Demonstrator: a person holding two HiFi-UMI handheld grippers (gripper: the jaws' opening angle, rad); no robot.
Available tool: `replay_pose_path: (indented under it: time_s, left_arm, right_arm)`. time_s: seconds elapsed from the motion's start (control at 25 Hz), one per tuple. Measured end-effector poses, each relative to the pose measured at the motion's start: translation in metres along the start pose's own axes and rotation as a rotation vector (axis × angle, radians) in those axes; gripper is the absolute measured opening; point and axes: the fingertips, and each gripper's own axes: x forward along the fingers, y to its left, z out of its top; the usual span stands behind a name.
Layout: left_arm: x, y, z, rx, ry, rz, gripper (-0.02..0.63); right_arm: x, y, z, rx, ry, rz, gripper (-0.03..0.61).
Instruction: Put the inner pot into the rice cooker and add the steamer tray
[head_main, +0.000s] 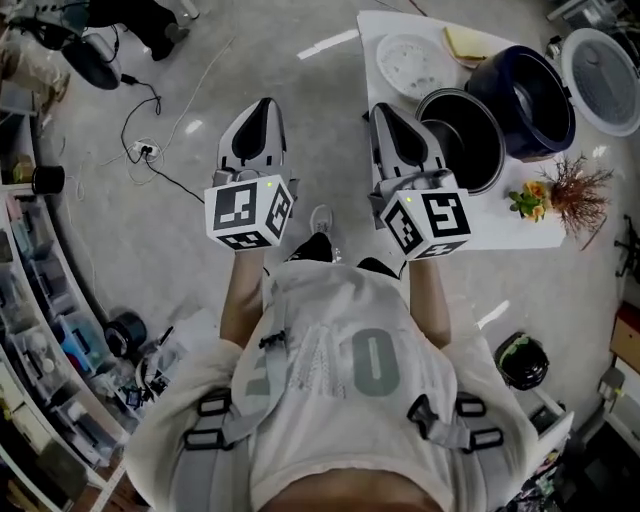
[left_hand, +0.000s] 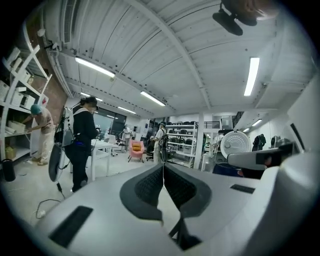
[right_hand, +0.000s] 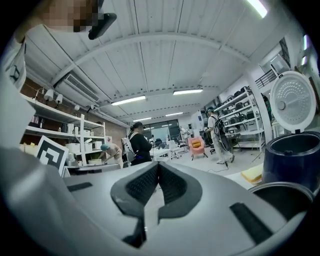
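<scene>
Workshop interior, grey concrete floor (head_main: 180, 250), with a white tabletop (head_main: 495, 225) ahead to the right.

- Inner pot (head_main: 462, 140): dark, upright, near the tabletop's left edge, just beside the rice cooker (head_main: 522, 100) and not inside it.
- Rice cooker: blue, lid (head_main: 602, 65) raised.
- Steamer tray (head_main: 410, 62): white, flat at the far left corner, apart from both.
- Left hand-held gripper (head_main: 262, 108): jaws together, empty, over the floor.
- Right hand-held gripper (head_main: 388, 112): jaws together, empty, at the tabletop's left edge by the pot.

Step judged in hand: seating the pot. Next move needs the jaws parted to take the pot's rim, then a level lift and descent into the cooker.
</scene>
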Motion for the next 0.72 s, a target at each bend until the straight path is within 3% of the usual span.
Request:
replay_pose_path:
  time_s: [0.2,0.36,0.72]
  left_arm:
    - [0.031,0.002,0.021,-0.040,-0.055,-0.048,0.021]
    - [0.041,-0.006,0.019,-0.024,-0.054,-0.075,0.021]
    - [0.034,0.006,0.027,0.028,-0.079,0.004,0.021]
  right_arm:
    - [0.029,-0.007,0.013,-0.029,-0.012,-0.021,0.006]
    - [0.032,-0.017,0.012,-0.029,-0.012,-0.045,0.006]
    - [0.040,-0.012,0.021,-0.046,-0.047,-0.012,0.006]
